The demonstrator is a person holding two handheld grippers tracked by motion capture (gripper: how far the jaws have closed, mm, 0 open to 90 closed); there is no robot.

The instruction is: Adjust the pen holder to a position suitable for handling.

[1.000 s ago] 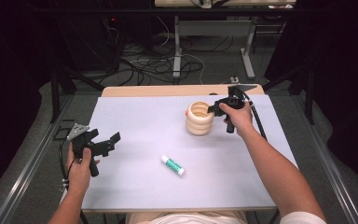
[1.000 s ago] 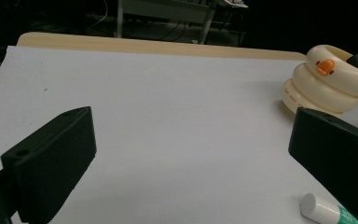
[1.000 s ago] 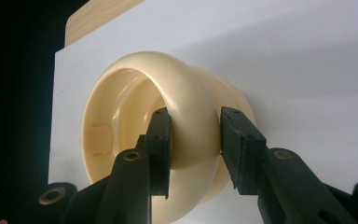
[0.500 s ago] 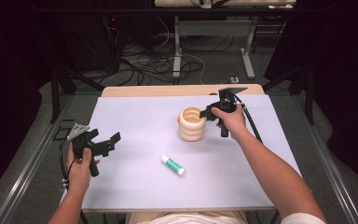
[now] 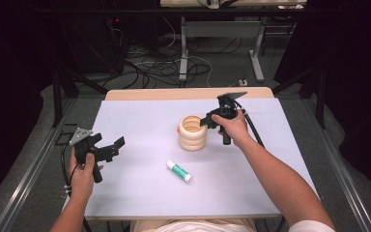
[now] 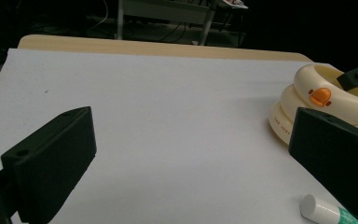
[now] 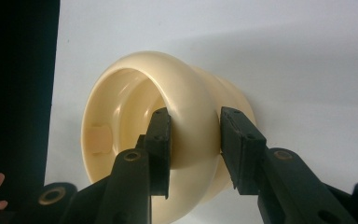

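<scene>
- Dark lab floor with tangled cables lies behind the white tabletop (image 5: 140, 193), which has a strip of pale wood along its far edge.
- Since a second ago I have dragged the cream, ribbed plastic cup shaped like stacked rings (image 5: 192, 132) from about 2 o'clock toward the table's centre; it now sits just past the middle, still upright on the surface as far as I can tell.
- My right gripper (image 5: 207, 120) pinches the cup's rim at its 3 o'clock side, one jaw inside the wall and one outside, as the right gripper view confirms (image 7: 193, 149). From the left gripper view the cup (image 6: 324, 105) shows an orange duck-bill mark.
- My left gripper (image 5: 114, 146) has stayed parked at 9 o'clock, jaws spread wide and holding nothing.
- Nearest me, at roughly 6 o'clock of the cup and well apart from it, lies the small white tube with a green label (image 5: 179, 171), untouched.
- I judge the shift brings cup and tube within easy reach for whichever hand loads it.
</scene>
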